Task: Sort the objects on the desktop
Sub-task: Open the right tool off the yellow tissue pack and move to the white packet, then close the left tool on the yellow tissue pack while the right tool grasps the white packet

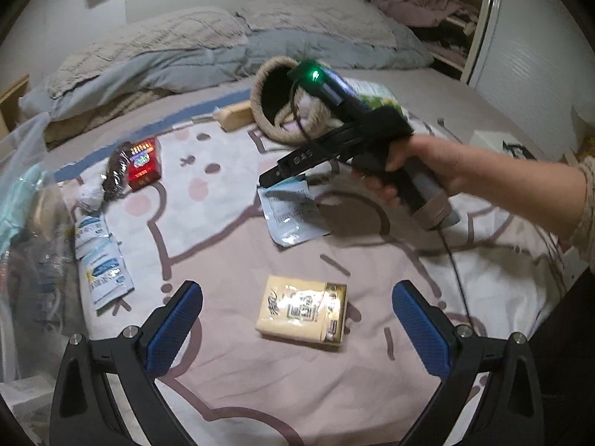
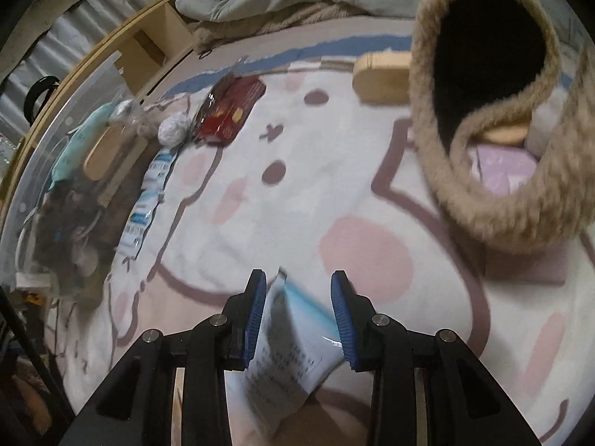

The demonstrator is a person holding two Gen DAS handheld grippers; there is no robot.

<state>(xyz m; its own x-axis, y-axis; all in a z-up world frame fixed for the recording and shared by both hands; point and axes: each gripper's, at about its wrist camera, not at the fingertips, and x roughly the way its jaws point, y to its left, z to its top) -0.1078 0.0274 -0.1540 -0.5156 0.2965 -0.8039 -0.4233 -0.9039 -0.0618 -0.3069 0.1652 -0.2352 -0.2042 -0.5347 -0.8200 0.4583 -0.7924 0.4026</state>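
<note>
Your left gripper (image 1: 297,319) hangs above the bed with its blue-padded jaws spread wide and nothing between them; the flat pale-yellow packet with a gold edge (image 1: 303,311) lies on the pink-and-white cartoon-print blanket (image 1: 223,230) right below the gap. Your right hand (image 1: 420,165) holds the right gripper (image 2: 299,316) over the middle of the blanket, and its jaws are partly closed around a white-and-light-blue printed foil sachet (image 2: 293,349); the left pad touches the sachet's edge, but the blur makes it hard to say whether the right pad presses on it, so you cannot tell if it is truly pinched. Beyond that gripper the tan woven rope basket (image 2: 494,193) sits tipped with its mouth toward you, a lilac item and a pale round one inside. A light wooden block (image 2: 383,78) rests just beside the basket. Further left lie a red glossy box (image 1: 145,163), a crumpled foil ball (image 2: 171,131) and a strip of white-and-blue sachets (image 1: 104,260), near a clear plastic bin (image 2: 55,171) at the blanket's edge
</note>
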